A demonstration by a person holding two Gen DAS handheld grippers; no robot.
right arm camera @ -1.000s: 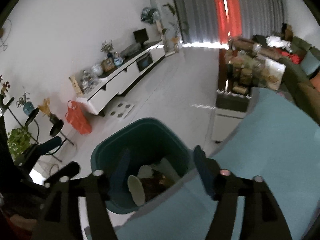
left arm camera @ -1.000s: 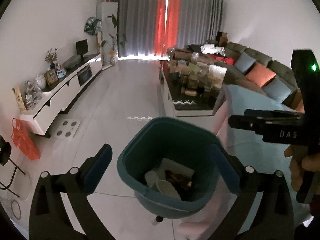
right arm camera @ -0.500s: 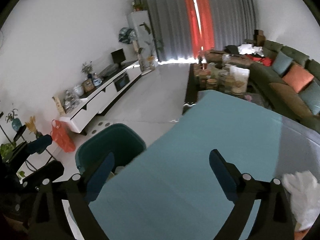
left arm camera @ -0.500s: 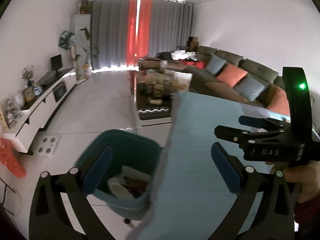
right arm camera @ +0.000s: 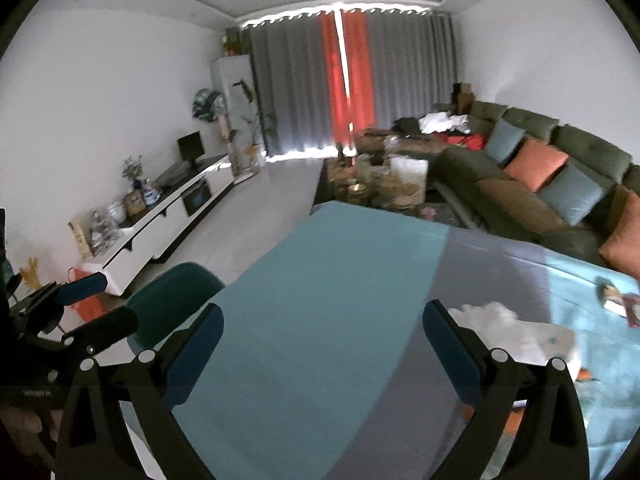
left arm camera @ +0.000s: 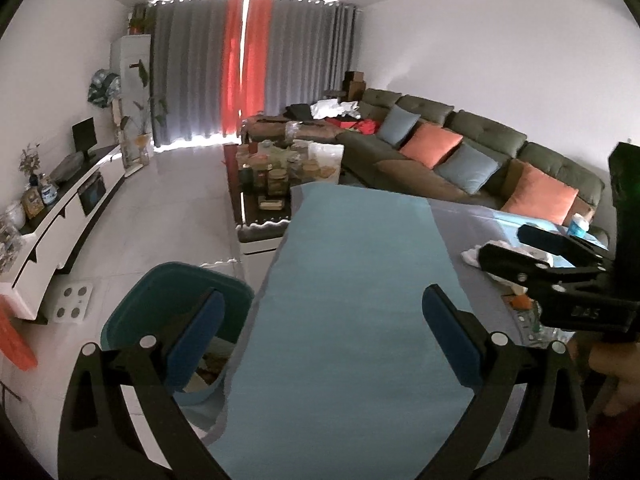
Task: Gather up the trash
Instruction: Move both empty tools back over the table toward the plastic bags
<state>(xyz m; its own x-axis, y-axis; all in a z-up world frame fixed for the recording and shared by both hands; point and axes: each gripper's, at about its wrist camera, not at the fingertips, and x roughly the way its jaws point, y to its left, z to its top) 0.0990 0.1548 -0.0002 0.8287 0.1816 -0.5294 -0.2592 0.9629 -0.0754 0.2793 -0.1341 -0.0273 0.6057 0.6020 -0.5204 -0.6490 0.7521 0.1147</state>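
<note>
The bin [left arm camera: 176,320] sits on the floor at the left, just beside the table [left arm camera: 352,320]. It has some trash in it. The left gripper [left arm camera: 320,336] is wide open with nothing in it. The right gripper [right arm camera: 322,354] is wide open too, and it holds nothing. More trash lies on the right part of the table: a white tissue [right arm camera: 500,328] just beside the right gripper, and small wrappers [right arm camera: 618,300] farther right. The tissue is soft and light, so the gripper could pinch only a bit and drop it. It could also snag the cloth under it.
</note>
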